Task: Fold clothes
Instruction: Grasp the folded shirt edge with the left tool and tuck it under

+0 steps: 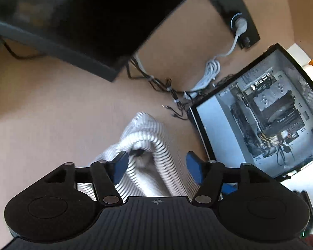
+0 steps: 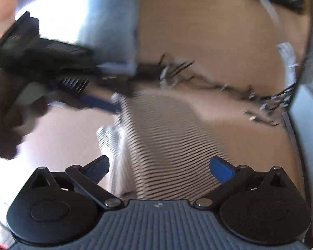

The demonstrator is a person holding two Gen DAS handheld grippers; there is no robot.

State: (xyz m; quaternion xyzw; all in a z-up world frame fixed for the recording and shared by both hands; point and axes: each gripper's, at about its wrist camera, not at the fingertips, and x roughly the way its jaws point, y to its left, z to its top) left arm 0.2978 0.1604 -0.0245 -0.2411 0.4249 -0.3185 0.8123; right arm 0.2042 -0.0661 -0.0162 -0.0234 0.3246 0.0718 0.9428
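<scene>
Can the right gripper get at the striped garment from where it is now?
Probably yes. The right gripper is open and the striped garment lies directly between and ahead of its fingers, with nothing in between. The left gripper sits at the cloth's far edge, clear of that path.

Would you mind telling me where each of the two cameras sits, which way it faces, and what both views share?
Left wrist: on the left gripper, looking down past its open fingers at the bunched striped garment, cables and a computer case.
Right wrist: on the right gripper, looking down, blurred, at the striped garment; the left gripper and a hand show.
Shared: the garment, brown table and cables.
</scene>
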